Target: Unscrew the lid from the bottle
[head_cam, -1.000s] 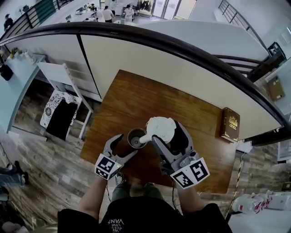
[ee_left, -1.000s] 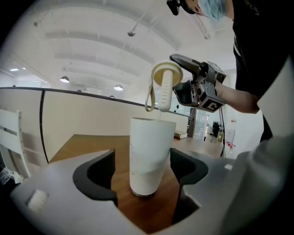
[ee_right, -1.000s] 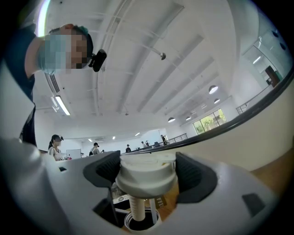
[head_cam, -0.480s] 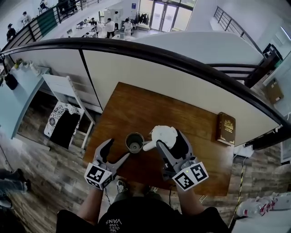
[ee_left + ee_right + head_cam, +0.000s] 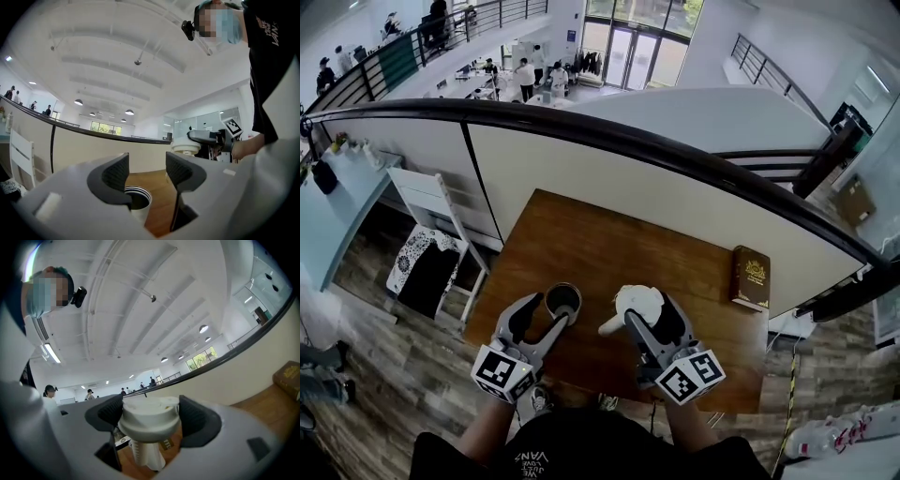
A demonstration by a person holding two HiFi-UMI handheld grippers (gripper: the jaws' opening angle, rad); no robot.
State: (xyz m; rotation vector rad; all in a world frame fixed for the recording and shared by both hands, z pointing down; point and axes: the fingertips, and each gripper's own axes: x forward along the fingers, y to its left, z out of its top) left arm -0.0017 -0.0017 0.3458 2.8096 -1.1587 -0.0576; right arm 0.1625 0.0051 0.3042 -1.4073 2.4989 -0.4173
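Note:
The bottle (image 5: 563, 302) is a dark steel cup with a white rim, standing uncapped near the wooden table's (image 5: 581, 239) front left. My left gripper (image 5: 546, 315) reaches it from the near side. Its jaws are closing, and the pads stand apart from the bottle. In the left gripper view the bottle's mouth (image 5: 137, 199) shows low between the pads, with my left gripper (image 5: 146, 171) above it. My right gripper (image 5: 649, 313) is shut on the white lid (image 5: 637, 300), held off to the bottle's right. The lid (image 5: 150, 423) fills my right gripper (image 5: 149, 416), its white stem hanging below.
A brown book (image 5: 752, 277) lies at the table's right edge. A curved half wall with a dark rail (image 5: 675, 150) runs behind the table. A white chair (image 5: 431, 202) and a black-and-white patterned item (image 5: 422, 272) stand on the floor to the left.
My left gripper has moved up to the bottle and its jaws have narrowed. The right gripper has carried the lid a little to the right, away from the bottle's mouth.

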